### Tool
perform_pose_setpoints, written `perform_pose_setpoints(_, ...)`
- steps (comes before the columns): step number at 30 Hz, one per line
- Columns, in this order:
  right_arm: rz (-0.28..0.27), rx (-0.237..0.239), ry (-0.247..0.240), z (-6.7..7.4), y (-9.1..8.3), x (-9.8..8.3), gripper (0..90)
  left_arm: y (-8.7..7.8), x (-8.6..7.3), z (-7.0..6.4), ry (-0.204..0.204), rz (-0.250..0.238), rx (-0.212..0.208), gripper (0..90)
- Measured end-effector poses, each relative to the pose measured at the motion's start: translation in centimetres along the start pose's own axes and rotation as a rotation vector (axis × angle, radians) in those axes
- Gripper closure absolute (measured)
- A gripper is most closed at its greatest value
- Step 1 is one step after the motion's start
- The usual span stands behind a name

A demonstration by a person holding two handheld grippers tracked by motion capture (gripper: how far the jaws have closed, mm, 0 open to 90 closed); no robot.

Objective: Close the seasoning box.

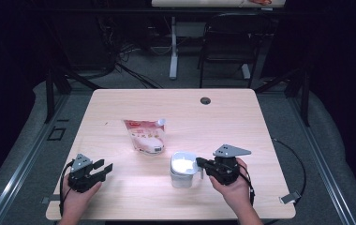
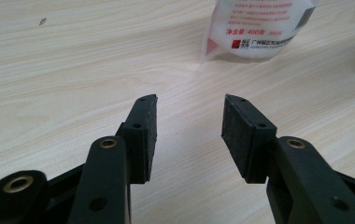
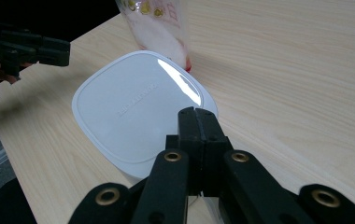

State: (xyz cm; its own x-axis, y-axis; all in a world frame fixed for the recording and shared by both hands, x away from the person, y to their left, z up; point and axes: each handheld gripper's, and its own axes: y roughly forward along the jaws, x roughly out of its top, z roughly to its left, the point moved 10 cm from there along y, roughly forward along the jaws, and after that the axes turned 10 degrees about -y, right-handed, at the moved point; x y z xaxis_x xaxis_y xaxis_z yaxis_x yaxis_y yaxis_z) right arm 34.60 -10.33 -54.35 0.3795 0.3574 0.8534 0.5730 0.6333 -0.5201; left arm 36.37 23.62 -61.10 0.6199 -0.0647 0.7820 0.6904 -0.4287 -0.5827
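Two grippers wait: right gripper (image 3: pixel 195 113) closed empty at the lidded white container (image 3: pixel 138 109), left gripper (image 2: pixel 190 114) open, empty; lid removal probably comes next.

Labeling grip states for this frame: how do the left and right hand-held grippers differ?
The left hand-held gripper has its jaws apart with bare table between the pads; the right hand-held gripper has its jaws pressed together. The left sits apart from the pouch and the white container; the right has its tips over the container's lid. Both are black, hand-held and low over the table.
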Motion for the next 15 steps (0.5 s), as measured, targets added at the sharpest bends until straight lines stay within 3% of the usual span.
perform_pose_setpoints(15, -0.003, -0.002, 0.008, -0.10, -0.06, -0.13, 90.0, -0.07, -0.02, 0.11, -0.001, 0.000, 0.002, 55.7)
